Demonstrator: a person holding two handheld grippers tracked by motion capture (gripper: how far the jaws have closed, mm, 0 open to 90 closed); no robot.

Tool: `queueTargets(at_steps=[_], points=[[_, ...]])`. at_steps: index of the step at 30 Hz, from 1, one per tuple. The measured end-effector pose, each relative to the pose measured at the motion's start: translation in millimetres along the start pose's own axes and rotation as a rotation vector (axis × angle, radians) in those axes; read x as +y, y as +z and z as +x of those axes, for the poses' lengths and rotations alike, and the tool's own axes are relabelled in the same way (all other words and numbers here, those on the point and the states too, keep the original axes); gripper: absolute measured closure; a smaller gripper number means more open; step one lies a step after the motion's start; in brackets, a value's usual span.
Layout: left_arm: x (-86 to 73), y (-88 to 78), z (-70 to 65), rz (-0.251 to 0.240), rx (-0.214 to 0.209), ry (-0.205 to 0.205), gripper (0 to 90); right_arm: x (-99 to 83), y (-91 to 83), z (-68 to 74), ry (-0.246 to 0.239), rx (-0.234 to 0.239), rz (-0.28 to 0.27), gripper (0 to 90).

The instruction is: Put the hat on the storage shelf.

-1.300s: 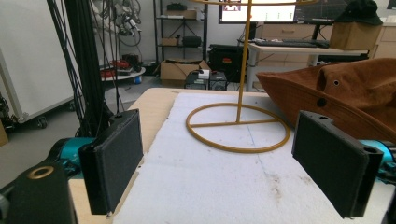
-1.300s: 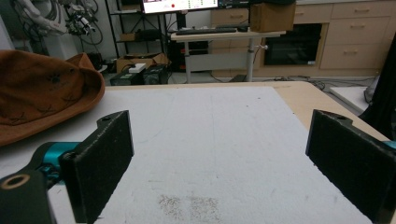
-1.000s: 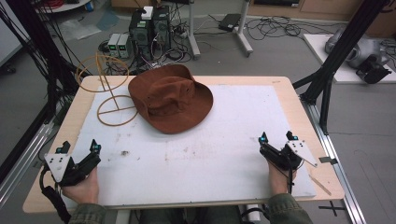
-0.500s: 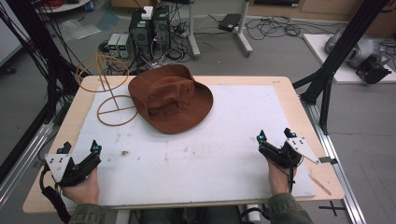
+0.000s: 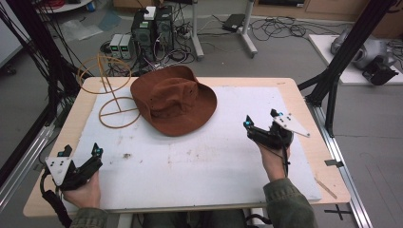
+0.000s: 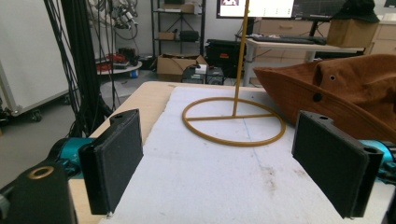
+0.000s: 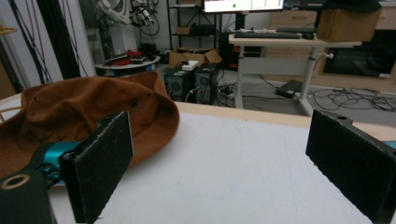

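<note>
A brown wide-brimmed hat (image 5: 173,99) lies crown up at the back middle of the white board (image 5: 199,161). Left of it stands a gold wire stand (image 5: 119,113) with a ring base, an upright rod and a ring on top. My left gripper (image 5: 81,150) rests open at the front left corner, well short of the stand. Along its jaws I see the stand's base ring (image 6: 233,121) and the hat's brim (image 6: 345,88). My right gripper (image 5: 261,118) is open to the right of the hat, with nothing between its jaws. Its own view has the hat (image 7: 84,112) at the left.
The board covers most of a wooden table (image 5: 304,95). Black frame posts (image 5: 332,80) stand at the table's right and left sides. Computers (image 5: 152,28) and cables lie on the floor behind the table.
My right gripper has moved forward and left, closer to the hat's brim. The left gripper, the hat and the stand have stayed where they were.
</note>
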State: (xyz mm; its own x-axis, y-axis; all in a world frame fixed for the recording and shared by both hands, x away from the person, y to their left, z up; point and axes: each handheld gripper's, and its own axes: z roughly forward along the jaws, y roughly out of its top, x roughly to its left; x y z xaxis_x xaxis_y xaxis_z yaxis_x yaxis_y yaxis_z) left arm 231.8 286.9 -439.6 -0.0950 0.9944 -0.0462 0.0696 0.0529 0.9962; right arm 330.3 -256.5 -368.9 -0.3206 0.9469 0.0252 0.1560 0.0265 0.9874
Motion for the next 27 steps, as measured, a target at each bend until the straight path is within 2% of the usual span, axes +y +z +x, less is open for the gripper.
queueTargets(at_steps=[5,13,16,20,24,27], points=[[0.2,-0.5,-1.7,-0.004,-0.011,0.002,16.5,23.2,28.2,19.9,-0.049,0.019,-0.013,6.8],[-0.1,-0.1,-1.4,0.002,-0.019,-0.002,16.5,44.2,74.8,41.4,-0.087,0.072,0.036,6.8],[-0.4,0.1,-0.7,0.008,-0.021,-0.008,16.6,51.4,94.3,46.5,-0.102,0.118,0.071,6.8],[-0.8,0.8,-0.8,0.006,-0.018,-0.010,16.6,57.0,123.1,57.7,-0.125,0.178,0.128,6.8],[-1.5,1.4,-1.0,0.012,-0.021,-0.008,16.6,58.8,148.9,72.1,-0.120,0.222,0.163,6.8],[-1.6,1.8,-0.7,0.012,-0.019,-0.009,16.6,54.0,165.2,83.6,-0.106,0.228,0.191,6.8]])
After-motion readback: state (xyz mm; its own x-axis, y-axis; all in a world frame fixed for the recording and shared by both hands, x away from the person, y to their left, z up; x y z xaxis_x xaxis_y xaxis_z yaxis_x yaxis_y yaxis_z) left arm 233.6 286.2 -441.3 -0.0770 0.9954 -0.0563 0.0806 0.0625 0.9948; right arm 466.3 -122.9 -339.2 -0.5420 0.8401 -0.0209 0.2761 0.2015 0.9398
